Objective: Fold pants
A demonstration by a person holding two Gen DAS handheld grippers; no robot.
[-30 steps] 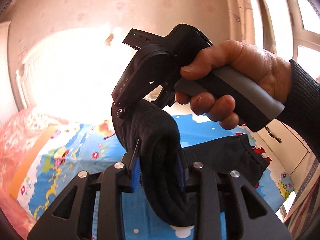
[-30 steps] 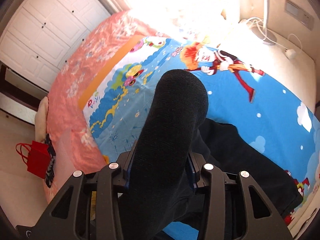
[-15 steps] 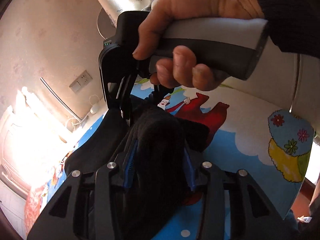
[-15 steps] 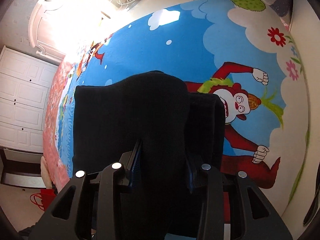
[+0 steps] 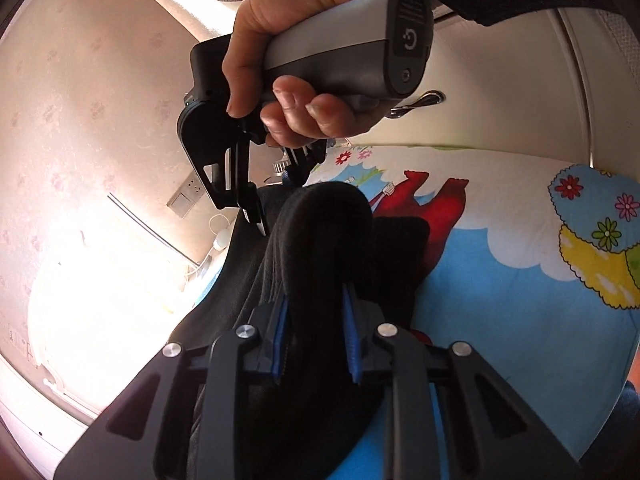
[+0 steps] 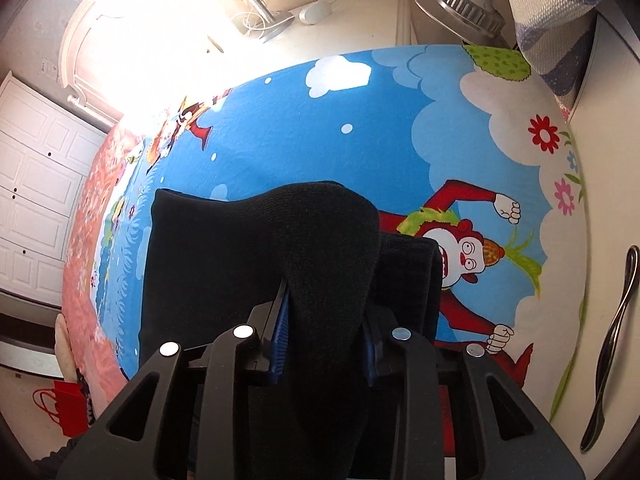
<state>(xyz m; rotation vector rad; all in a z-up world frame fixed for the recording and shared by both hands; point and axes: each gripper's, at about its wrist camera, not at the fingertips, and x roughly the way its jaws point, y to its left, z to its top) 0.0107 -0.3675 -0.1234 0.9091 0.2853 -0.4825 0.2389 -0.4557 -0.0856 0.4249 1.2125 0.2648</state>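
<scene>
Since a second ago I see both grippers, left gripper (image 5: 316, 336) and right gripper (image 6: 326, 336), down at the cartoon-printed blue bedsheet (image 6: 280, 120), jaws just closing, pinching the black knit pants (image 6: 224, 264).

Cartoon bedsheet (image 6: 280, 128) on bed; white wardrobe (image 6: 32, 200); red bag (image 6: 68, 408) on floor; wall socket (image 5: 188, 196).

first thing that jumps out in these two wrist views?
The black pants, bunched into a thick fold between each gripper's blue-padded fingers, fill the middle of both views; both jaws have just been closing on the cloth. Behind them lies the bright blue cartoon bedsheet with a red monkey figure. In the left wrist view, a hand holding the right gripper looms overhead.
</scene>
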